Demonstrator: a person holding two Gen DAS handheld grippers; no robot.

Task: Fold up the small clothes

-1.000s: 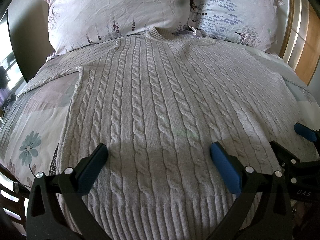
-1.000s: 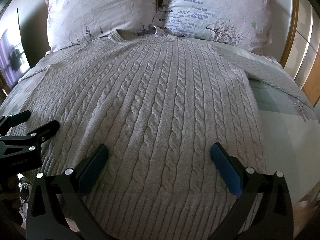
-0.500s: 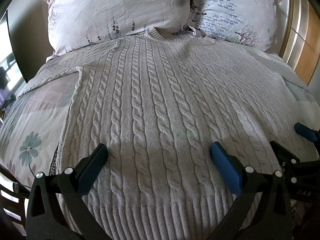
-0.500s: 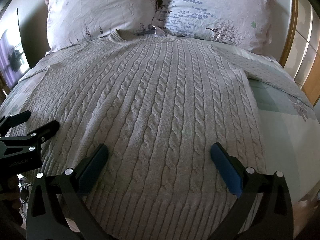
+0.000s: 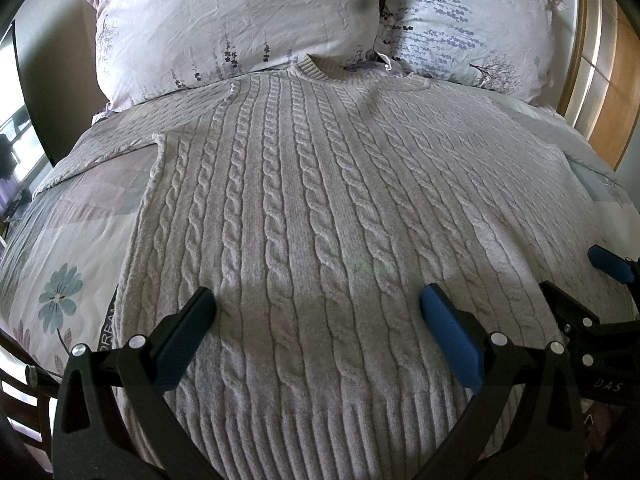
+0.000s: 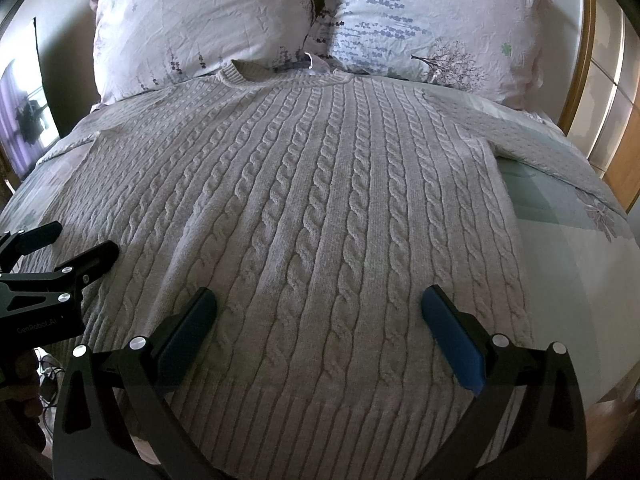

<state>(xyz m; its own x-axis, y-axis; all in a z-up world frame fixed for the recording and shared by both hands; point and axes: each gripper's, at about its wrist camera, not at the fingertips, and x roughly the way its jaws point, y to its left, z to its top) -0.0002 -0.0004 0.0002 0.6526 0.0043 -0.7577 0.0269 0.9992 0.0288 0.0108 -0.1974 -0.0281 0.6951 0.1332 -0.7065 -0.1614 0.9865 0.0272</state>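
Note:
A grey cable-knit sweater lies flat and face up on the bed, collar toward the pillows, sleeves spread to both sides, ribbed hem nearest me. It also fills the right wrist view. My left gripper is open and empty, hovering over the hem's left half. My right gripper is open and empty over the hem's right half. Each gripper shows in the other's view: the right gripper at the right edge, the left gripper at the left edge.
Two floral pillows lean at the head of the bed. The floral bedsheet shows beside the sweater on both sides. A wooden headboard frame runs along the right. The bed's near edge lies under the grippers.

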